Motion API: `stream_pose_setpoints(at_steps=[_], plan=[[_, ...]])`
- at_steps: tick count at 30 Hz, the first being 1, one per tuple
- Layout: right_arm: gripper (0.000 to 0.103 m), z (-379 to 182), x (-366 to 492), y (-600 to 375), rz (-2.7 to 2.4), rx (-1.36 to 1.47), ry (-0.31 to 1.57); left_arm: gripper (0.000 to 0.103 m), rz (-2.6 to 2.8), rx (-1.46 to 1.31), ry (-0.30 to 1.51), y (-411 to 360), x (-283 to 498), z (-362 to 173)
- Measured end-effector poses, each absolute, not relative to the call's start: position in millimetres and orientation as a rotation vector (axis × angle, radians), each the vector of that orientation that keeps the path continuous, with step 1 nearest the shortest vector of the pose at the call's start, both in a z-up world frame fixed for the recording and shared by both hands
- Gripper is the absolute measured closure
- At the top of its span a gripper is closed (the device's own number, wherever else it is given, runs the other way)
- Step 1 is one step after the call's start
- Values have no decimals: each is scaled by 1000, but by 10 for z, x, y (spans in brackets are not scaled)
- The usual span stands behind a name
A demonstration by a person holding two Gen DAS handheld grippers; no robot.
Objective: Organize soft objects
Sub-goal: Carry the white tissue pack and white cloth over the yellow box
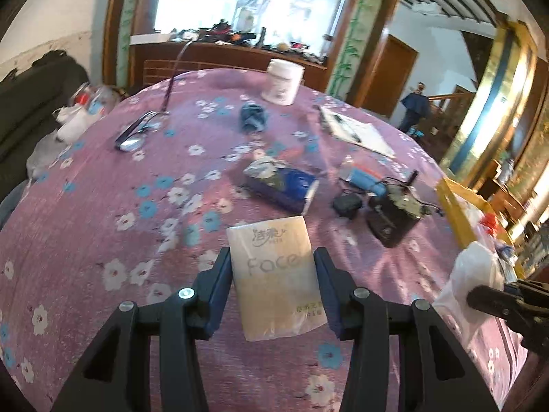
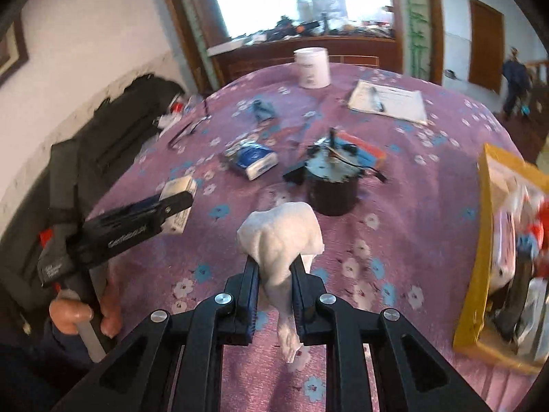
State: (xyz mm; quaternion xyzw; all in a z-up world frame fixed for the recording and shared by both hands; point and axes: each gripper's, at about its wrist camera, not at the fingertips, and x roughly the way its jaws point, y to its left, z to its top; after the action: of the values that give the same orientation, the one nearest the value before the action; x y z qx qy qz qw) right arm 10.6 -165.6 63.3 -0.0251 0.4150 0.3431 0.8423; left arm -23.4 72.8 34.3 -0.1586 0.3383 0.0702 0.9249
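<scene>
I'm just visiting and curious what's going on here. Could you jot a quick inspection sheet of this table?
Surface: round table under a purple flowered cloth.
Job's things: tissue pack; white cloth.
Clutter: white jar, blue packet, papers, glasses, dark electronic box, yellow box.
Tongs: left tongs shut on the tissue pack; right tongs shut on the white cloth.
Cables: thin wires on the dark electronic box.
Surroundings: wooden cabinet, a person in the doorway.

Bare tablecloth (image 2: 394, 240) right of the fingers, dark box (image 2: 331, 192) just ahead, yellow box (image 2: 480, 257) blocking far right, blue pack (image 2: 252, 158) ahead left
</scene>
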Motion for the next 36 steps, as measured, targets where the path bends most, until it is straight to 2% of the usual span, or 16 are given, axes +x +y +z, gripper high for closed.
stream_pose_setpoints(at_steps=[15,36], plan=[[84,584,31,-2004,698,42,850,57,63,-175,661,247,-340,483],[84,724,-5,-2854,616,172,764,57,15,110,606,-1077,-217,761]])
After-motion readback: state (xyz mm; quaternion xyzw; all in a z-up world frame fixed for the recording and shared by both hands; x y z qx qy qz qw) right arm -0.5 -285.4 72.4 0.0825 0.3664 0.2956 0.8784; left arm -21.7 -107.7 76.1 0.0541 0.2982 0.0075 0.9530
